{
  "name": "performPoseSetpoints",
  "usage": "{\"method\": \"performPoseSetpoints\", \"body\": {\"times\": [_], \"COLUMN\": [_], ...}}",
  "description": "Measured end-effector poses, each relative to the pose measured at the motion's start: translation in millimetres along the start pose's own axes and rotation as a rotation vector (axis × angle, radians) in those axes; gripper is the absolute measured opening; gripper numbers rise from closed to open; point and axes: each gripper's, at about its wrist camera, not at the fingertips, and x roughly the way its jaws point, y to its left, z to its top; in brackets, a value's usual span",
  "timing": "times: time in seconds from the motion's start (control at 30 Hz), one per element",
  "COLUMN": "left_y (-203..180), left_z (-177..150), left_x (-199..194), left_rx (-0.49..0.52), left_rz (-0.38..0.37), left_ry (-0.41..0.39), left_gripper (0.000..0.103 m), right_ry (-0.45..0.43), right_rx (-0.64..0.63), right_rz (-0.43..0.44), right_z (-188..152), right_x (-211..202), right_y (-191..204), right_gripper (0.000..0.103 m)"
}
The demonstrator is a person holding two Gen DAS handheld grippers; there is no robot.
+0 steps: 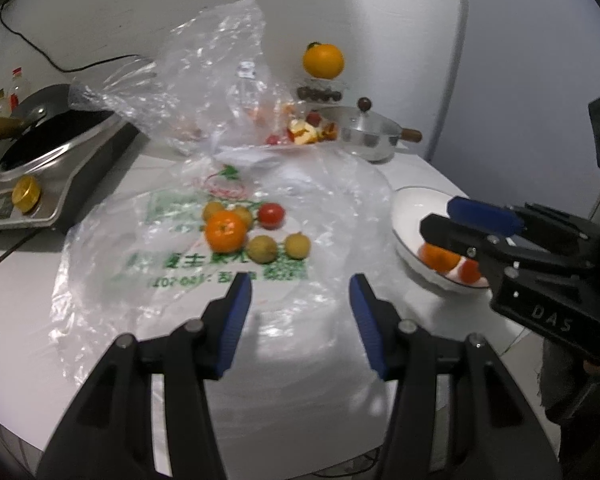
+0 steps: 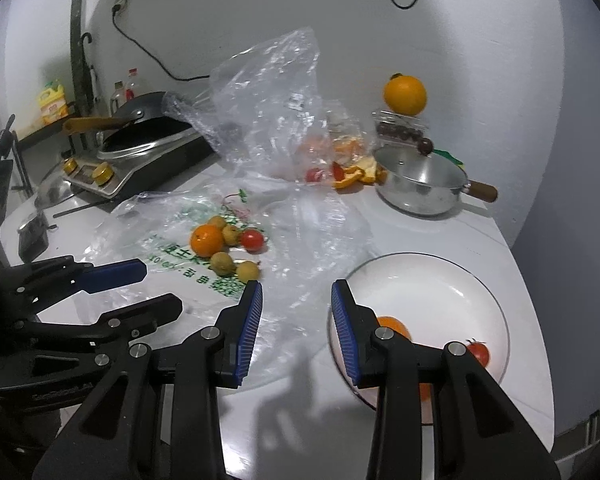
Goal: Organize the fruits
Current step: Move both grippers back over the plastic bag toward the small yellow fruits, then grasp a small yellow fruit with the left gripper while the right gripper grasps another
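A mandarin (image 1: pixel 225 231), a cherry tomato (image 1: pixel 271 215) and several small brown longans (image 1: pixel 262 249) lie together on a flat printed plastic bag (image 1: pixel 172 280). My left gripper (image 1: pixel 300 284) hovers in front of them, open and empty. The right wrist view shows the same mandarin (image 2: pixel 207 240), tomato (image 2: pixel 252 239) and longans (image 2: pixel 222 262), with the left gripper (image 2: pixel 162 286) beside them. My right gripper (image 2: pixel 297 286) is open and empty at the left rim of a white plate (image 2: pixel 420 280). The plate holds a mandarin (image 2: pixel 394 326) and a tomato (image 2: pixel 479 352). The right gripper (image 1: pixel 438 216) shows over the plate (image 1: pixel 410 208).
A crumpled clear bag (image 2: pixel 268 92) with peels (image 2: pixel 356 172) stands behind the fruit. A steel pot with lid (image 2: pixel 420 188) is at the back right, and a big orange (image 2: pixel 405 94) sits on a container above it. An induction cooker with a pan (image 2: pixel 140 144) is at the back left.
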Motion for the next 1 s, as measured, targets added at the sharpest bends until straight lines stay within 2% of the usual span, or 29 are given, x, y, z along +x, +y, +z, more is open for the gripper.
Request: {"method": "performPoseSetpoints", "body": {"times": [0.43, 0.73, 1.0], "left_y": [37, 56, 66], "left_z": [-1, 1, 2], "left_x": [4, 18, 33], "left_rx": [-0.038, -0.066, -0.080], "left_rz": [0.045, 0.057, 0.061], "left_ry": [-0.008, 0.011, 0.037], "left_gripper": [0.052, 0.052, 0.052], "right_ry": [0.021, 0.061, 0.110], "right_rx": [-0.042, -0.061, -0.067], "right_rz": [0.042, 0.082, 0.081], "right_z": [12, 18, 19], "right_x": [25, 56, 88], "right_y": [28, 40, 41], "right_gripper": [0.038, 0.038, 0.038]}}
